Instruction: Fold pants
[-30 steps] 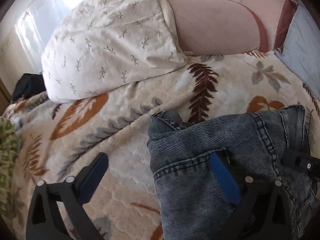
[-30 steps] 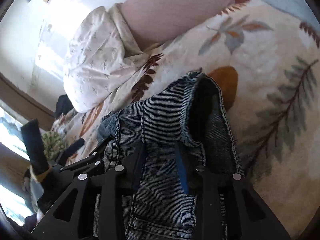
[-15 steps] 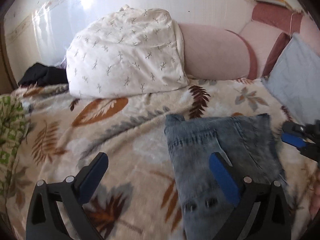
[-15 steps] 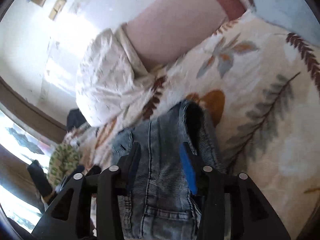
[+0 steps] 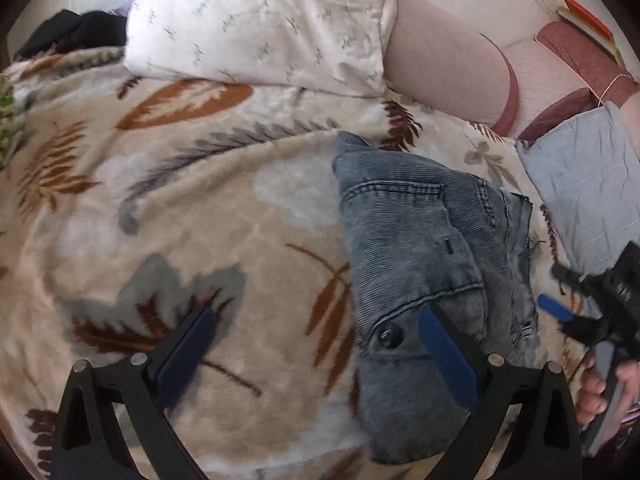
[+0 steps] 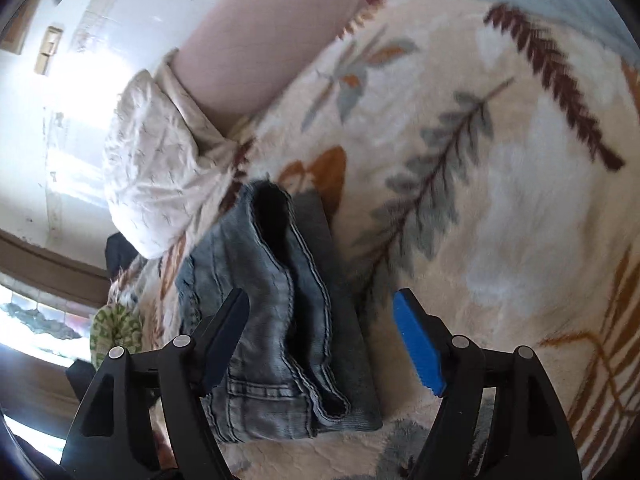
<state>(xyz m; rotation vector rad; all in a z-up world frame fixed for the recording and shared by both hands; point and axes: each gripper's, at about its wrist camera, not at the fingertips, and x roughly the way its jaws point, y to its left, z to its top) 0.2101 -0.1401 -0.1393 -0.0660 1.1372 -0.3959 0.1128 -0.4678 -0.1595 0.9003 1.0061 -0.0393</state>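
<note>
Folded denim pants (image 5: 432, 264) lie as a compact bundle on the leaf-patterned blanket (image 5: 208, 216), toward its pillow end, just short of the white pillow (image 5: 260, 20) and the pink bolster (image 5: 444, 64). A grey cushion (image 5: 588, 192) sits beside them at the blanket's right edge.

The left gripper (image 5: 316, 344) hangs above the blanket with its jaws spread wide and nothing between them; one blue pad overlaps the bundle's near corner in the left wrist view, as it did a second ago.

The right gripper (image 6: 320, 336) has changed most. A second ago its fingers were pressed close together on the waistband; now they stand well apart, released, with the pants (image 6: 276, 320) lying free on the blanket between and ahead of them. In the left wrist view the same gripper (image 5: 560, 312) sits off the bundle's right side, a hand (image 5: 604, 388) wrapped around its grip.

The pants, lifted and draped a second ago, now rest flat with the layered edges stacked.
</note>
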